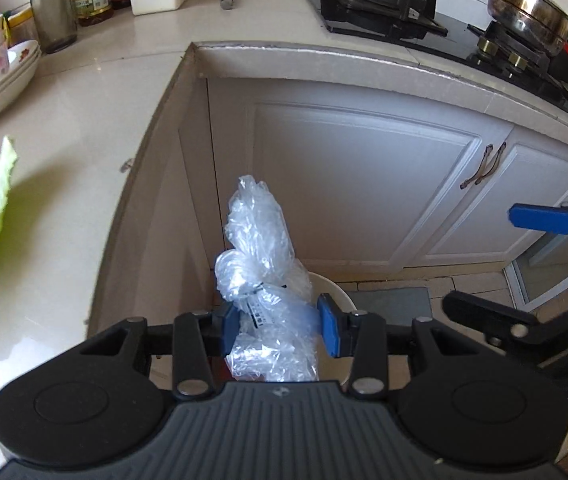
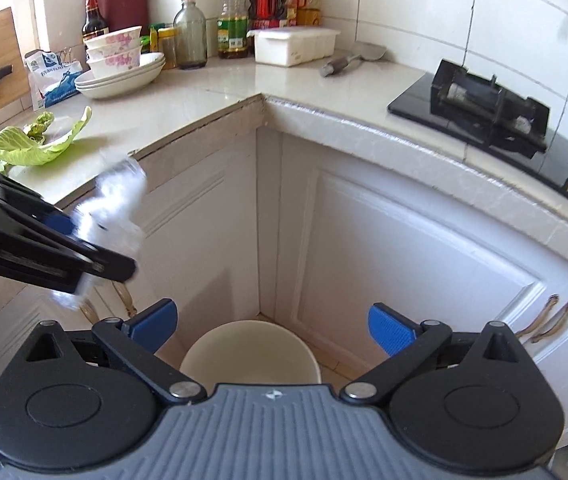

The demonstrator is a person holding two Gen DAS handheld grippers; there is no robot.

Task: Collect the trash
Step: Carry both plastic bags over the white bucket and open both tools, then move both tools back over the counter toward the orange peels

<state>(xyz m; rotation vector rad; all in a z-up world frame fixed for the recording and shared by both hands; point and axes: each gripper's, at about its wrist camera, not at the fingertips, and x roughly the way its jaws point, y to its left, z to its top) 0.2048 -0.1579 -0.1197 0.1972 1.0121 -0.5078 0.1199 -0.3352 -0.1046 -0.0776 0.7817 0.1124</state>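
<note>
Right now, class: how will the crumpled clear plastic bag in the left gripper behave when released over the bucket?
The plastic bag looks thin and crumpled, so probably floppy and very light. Above the white bucket, it may drift. The left gripper squashes it easily, suggesting nothing rigid inside.

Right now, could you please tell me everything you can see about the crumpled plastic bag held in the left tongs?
The plastic bag is clear, thin film, crumpled and bunched into a glossy wad, with a small printed label near its middle. The left tongs grip it between their blue pads, one lobe sticking up and the rest hanging below. It hangs in the air beside the counter edge, in front of the white cabinet doors, above the pale bucket on the floor. Only the pads appear to touch it.
</note>
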